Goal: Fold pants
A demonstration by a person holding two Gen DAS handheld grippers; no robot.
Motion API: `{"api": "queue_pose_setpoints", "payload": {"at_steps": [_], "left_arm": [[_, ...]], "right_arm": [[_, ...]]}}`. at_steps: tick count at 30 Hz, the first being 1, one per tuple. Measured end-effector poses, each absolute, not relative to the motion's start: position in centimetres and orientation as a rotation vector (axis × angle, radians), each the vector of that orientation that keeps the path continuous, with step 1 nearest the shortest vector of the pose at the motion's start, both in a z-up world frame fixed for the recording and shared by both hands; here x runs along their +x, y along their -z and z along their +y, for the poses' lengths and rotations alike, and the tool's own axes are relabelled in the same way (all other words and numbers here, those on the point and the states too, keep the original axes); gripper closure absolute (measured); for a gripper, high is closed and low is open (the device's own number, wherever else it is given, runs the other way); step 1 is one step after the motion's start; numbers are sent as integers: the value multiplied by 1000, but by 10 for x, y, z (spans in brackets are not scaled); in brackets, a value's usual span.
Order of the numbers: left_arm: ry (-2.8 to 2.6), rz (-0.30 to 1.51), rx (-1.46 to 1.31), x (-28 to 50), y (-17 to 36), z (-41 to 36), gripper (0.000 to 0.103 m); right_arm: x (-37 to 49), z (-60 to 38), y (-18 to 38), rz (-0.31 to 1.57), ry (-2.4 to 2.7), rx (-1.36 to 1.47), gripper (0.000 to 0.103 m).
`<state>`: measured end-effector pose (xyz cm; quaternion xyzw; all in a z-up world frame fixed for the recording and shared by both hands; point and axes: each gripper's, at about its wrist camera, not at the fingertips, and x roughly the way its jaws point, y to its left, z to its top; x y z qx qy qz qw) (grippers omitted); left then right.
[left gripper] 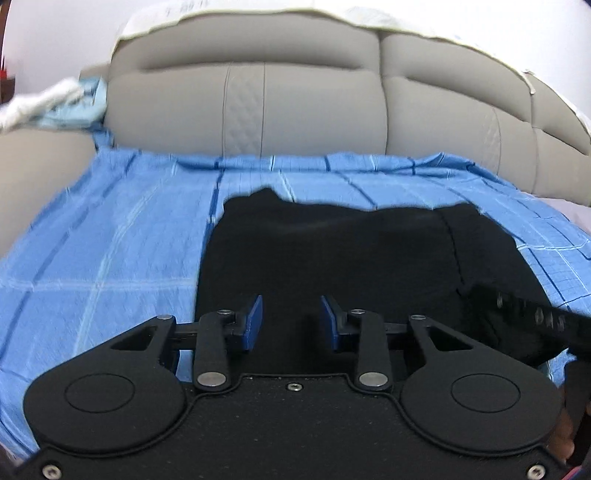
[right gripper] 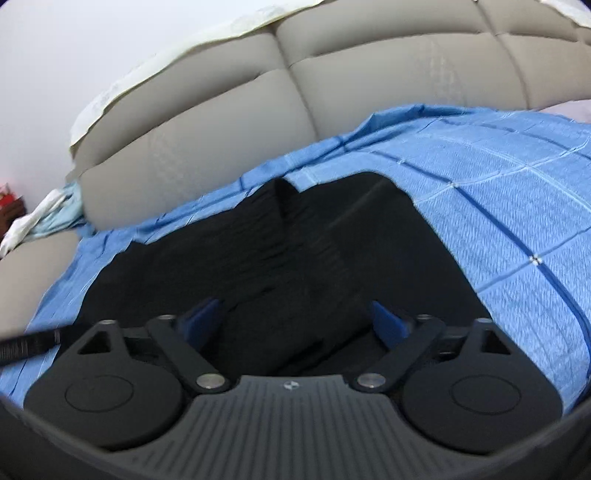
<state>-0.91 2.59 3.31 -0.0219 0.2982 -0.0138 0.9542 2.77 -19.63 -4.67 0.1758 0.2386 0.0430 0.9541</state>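
Observation:
Black pants (left gripper: 332, 251) lie bunched on a blue checked sheet (left gripper: 110, 229) spread over a sofa seat. My left gripper (left gripper: 291, 317) is open, its blue pads (left gripper: 253, 321) just above the near edge of the pants, nothing between them. My right gripper (right gripper: 295, 321) is open wide over the pants (right gripper: 280, 251), which show folds and a raised ridge; its blue pads (right gripper: 388, 323) hold nothing. The right gripper's dark arm (left gripper: 528, 317) shows at the right edge of the left wrist view.
The grey sofa backrest (left gripper: 295, 92) rises behind the sheet, with a white cover (left gripper: 406, 18) along its top. A grey armrest (left gripper: 37, 162) stands at the left, with white and pale blue cloth (left gripper: 55, 103) on it. The blue sheet (right gripper: 498, 206) extends right of the pants.

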Motion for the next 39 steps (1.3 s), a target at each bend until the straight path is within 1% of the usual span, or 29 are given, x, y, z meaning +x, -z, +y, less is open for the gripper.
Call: {"api": "queue_pose_setpoints", "payload": {"at_steps": [2,3,5,6,7,8,13,14,15,17,19,21,22,23,24,25,26,30,32,33,34,35,36,38,39], "left_arm": [[26,621,-40,-5,-26,24,71],[25,625,-34,-4,-23,21,71],[33,629,-29,-4,-18,17,71],[38,631,-29,-5,-12,14,71],[42,629,-26,-5,-12,12,71],[45,627,-23,-5,-11,9,71],[92,598,-19,-12,-19,1,71],[98,594,-14,-13,-20,-1,71],[104,592,-10,-14,-21,-3,71],[109,596,-2,-14,-20,-5,71],[116,612,7,-13,-17,-7,71],[121,631,25,-13,-11,-10,71],[124,637,34,-13,-9,-12,71],[129,643,42,-14,-7,-13,71],[134,648,47,-14,-4,-15,71],[140,654,51,-14,-2,-17,70],[144,657,52,-15,0,-19,70],[160,648,69,-21,3,-28,69],[170,645,65,-25,4,-32,68],[173,642,66,-26,5,-34,68],[176,640,69,-28,5,-36,67],[178,637,72,-30,6,-37,67],[178,636,74,-31,6,-39,67],[183,637,62,-32,6,-40,67],[193,640,47,-32,5,-40,67]], "right_arm": [[33,-196,46,481,-64,360,48],[32,-198,45,479,-69,365,54],[31,-203,44,476,-84,373,69],[30,-205,43,470,-82,362,72],[26,-207,41,459,-78,343,80],[23,-208,38,449,-66,325,93],[4,-222,25,414,-21,231,94],[1,-225,24,408,-1,223,95],[-2,-227,23,400,26,212,101],[-7,-233,21,379,112,158,100],[-3,-243,19,400,156,152,100],[3,-255,20,422,142,189,90],[6,-262,20,421,107,219,82],[9,-267,18,407,63,244,57],[13,-269,15,385,4,250,47],[18,-268,13,376,-45,239,26],[28,-265,10,388,-108,208,15],[74,-243,11,425,-225,112,12],[97,-236,16,457,-239,90,6],[111,-232,21,503,-258,93,6],[120,-229,26,552,-286,110,10],[124,-227,29,551,-319,124,23],[121,-224,28,545,-332,106,32],[118,-227,24,552,-364,158,53],[116,-232,22,545,-364,195,56]]}}
